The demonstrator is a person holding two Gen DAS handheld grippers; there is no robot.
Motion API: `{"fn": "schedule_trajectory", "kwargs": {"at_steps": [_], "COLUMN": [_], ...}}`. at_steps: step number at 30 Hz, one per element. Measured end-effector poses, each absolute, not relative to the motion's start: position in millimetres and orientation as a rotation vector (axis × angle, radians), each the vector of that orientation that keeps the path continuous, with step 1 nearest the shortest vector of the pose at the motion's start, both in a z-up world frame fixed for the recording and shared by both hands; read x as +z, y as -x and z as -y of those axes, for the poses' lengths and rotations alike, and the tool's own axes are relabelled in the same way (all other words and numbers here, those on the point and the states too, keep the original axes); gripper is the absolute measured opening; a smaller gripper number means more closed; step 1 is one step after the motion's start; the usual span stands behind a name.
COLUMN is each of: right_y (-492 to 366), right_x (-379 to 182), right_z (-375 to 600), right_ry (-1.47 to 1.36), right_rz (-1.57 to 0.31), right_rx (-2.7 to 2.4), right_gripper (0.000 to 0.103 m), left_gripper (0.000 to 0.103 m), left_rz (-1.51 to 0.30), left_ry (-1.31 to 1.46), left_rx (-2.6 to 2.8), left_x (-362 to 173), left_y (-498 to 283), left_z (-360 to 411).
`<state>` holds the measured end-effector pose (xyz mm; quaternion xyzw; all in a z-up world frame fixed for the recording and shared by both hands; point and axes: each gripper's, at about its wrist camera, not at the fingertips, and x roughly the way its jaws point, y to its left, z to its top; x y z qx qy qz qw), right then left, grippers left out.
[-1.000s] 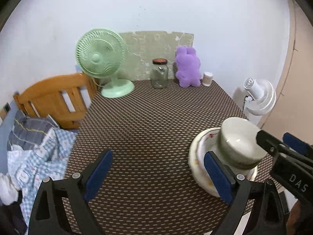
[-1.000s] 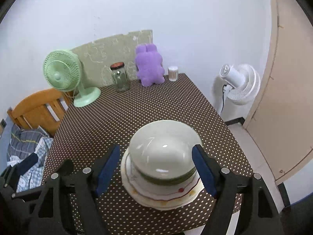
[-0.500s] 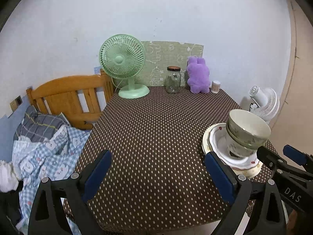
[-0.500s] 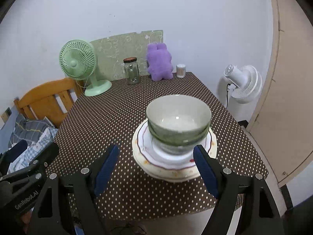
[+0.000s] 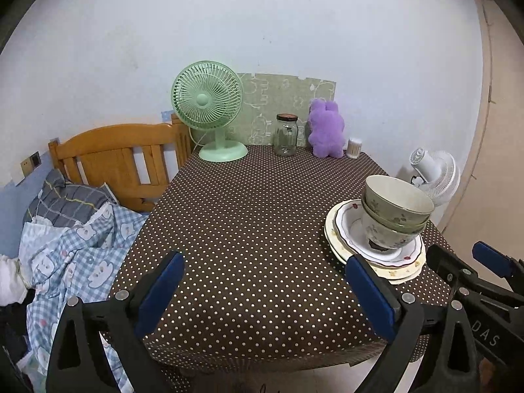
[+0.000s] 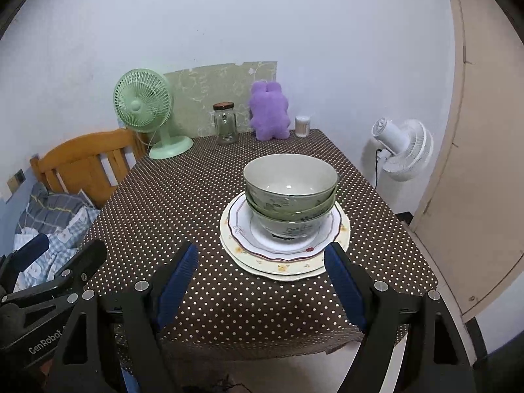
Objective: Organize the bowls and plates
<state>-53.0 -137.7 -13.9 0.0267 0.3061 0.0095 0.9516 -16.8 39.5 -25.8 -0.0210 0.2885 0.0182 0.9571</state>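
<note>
In the left wrist view, the left tongs (image 5: 262,290) are hanging spread and empty over the near edge of the worktop (image 5: 255,216), and the stack of crockery is sitting at about four o'clock on it, farther off than a second ago, when the right blue pad overlapped it; the tongs are backing away. Counting there: two plates (image 5: 347,245) nested, two bowls (image 5: 393,213) nested upright on them, one green fan (image 5: 209,108), one jar (image 5: 286,134), one purple plush (image 5: 327,129), one small white pot (image 5: 354,147). In the right wrist view, the right tongs (image 6: 260,290) are likewise standing spread with nothing between the pads, drawn back from the stack they were flanking a second ago, so the bowls (image 6: 290,196) are resting free at the middle of the worktop (image 6: 183,196) on the plates (image 6: 285,255). I judge the stacking finished and both hands retreating. The count is matching: two bowls, two plates, one white floor fan (image 6: 402,149) at three o'clock.
</note>
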Motion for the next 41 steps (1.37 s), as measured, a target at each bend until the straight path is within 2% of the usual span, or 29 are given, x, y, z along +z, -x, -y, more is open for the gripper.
{"fn": "schedule_trajectory", "kwargs": {"at_steps": [41], "right_y": [70], "right_x": [-19], "right_z": [146], "right_ry": [-0.076], "right_rz": [-0.638], "right_rx": [0.012], "right_gripper": [0.082], "left_gripper": [0.103], "left_rz": [-0.586], "left_ry": [0.038], "left_rx": [0.040], "left_x": [-29], "left_y": [35], "left_z": [-32]}}
